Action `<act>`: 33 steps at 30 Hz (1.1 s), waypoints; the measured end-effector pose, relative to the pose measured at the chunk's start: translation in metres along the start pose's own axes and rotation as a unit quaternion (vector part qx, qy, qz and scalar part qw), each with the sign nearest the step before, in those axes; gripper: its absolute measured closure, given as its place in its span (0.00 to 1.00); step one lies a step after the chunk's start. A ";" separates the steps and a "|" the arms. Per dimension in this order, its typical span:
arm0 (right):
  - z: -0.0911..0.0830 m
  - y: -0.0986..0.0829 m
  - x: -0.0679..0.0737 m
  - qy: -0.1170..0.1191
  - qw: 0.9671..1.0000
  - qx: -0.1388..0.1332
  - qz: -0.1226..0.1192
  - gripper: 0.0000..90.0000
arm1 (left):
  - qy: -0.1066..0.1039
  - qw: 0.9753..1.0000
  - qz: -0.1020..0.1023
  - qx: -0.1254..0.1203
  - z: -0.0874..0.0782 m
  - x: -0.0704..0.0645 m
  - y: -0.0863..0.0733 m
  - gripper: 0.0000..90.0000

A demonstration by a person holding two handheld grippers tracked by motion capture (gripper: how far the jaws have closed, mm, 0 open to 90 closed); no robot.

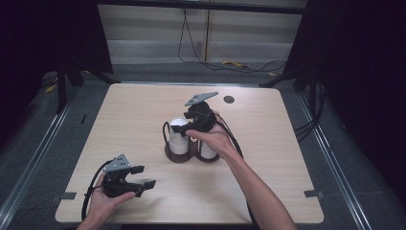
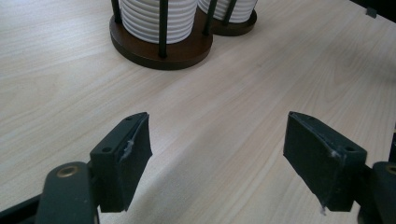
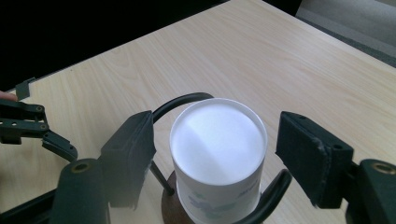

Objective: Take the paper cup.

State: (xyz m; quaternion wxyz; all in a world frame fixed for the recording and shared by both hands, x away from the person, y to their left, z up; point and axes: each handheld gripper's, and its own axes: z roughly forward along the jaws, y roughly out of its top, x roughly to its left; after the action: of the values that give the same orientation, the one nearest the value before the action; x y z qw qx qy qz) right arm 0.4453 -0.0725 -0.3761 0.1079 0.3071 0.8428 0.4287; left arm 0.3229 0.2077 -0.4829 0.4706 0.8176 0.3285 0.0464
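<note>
I've got the right gripper (image 3: 215, 154) spread wide around the top paper cup (image 3: 218, 140) of the left stack in the cup holder (image 1: 179, 155); next I clench and lift straight (left gripper (image 1: 143, 177) idles released).

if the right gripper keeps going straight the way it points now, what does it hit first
Most likely the top of the white cup stack in the wire holder. The right gripper is open, with the jaws either side of the top cup, apparently not touching it. Depth is hard to judge.
</note>
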 end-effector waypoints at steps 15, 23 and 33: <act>0.016 0.005 0.002 -0.017 0.999 0.043 -0.010 0.32 | -0.003 1.000 0.002 0.001 0.001 -0.001 0.000 0.26; 0.020 0.011 0.003 -0.026 0.997 0.070 -0.014 0.32 | -0.003 1.000 0.001 0.000 0.000 -0.001 0.000 0.26; 0.029 0.013 0.004 -0.026 0.993 0.110 -0.019 0.33 | -0.003 1.000 0.001 0.000 0.000 -0.001 0.000 0.26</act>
State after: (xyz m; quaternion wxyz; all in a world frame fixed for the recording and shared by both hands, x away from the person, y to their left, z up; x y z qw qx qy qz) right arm 0.4610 -0.0452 -0.3831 0.1032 0.3114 0.8876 0.3232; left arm 0.3222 0.2070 -0.4827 0.4720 0.8178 0.3264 0.0444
